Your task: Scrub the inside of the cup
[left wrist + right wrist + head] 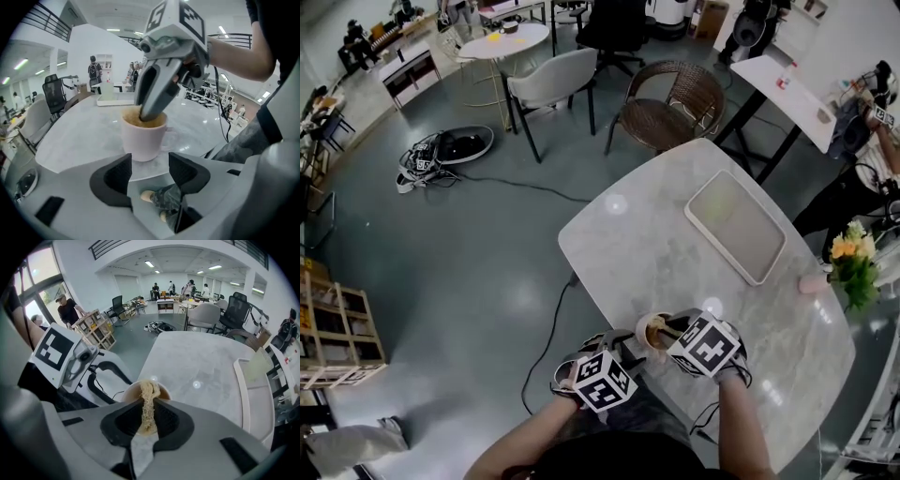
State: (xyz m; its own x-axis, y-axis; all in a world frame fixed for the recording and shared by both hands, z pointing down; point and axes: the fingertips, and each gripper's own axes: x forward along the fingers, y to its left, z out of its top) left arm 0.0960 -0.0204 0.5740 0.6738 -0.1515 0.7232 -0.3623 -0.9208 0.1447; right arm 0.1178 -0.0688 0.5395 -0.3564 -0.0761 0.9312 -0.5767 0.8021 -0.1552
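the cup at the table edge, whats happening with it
A person at a marble table works a gripper in each hand. The right gripper is clamped on a tan fibrous scrubber, whose end is down inside the pink cup. The left gripper sits just short of the cup with its jaws apart, not gripping it.

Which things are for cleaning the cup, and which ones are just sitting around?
For the job:
- cup, near the table edge
- scrubber, pinched in the right claw and dipped into the cup
- left claw, open, just short of the cup

Just lying about:
- tray
- flowers
- grey chair
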